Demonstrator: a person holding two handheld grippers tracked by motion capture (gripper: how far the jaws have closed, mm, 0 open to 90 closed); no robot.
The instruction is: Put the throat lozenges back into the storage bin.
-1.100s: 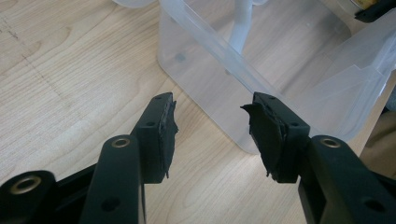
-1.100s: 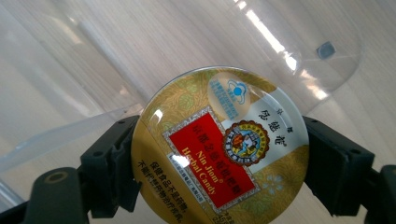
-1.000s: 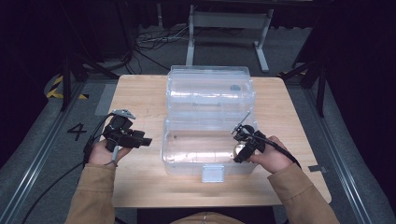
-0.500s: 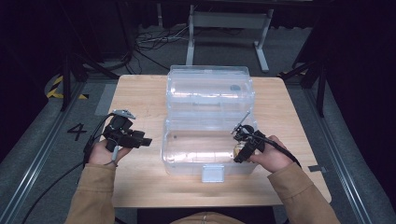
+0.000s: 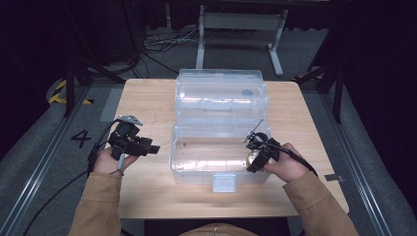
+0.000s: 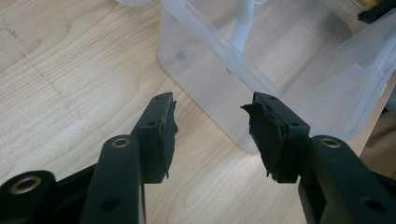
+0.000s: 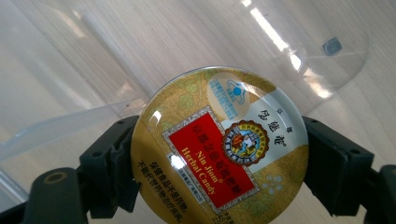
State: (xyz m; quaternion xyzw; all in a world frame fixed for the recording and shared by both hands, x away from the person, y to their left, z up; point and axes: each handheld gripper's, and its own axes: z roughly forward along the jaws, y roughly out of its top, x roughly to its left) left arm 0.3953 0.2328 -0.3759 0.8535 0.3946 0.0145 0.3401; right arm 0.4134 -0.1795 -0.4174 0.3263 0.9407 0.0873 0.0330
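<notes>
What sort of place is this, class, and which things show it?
Probably a recording lab: a small light wooden table on grey floor, loose black cables behind it, a grey metal stand, dark surroundings.

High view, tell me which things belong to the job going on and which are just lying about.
In the job:
- round herbal candy tin, clamped in the right gripper
- open clear plastic box, its lid folded back
- left gripper, open beside the box, holding nothing

Just there:
- wooden table
- cables on the floor beyond it
- metal stand
- yellow-black floor tape
</notes>
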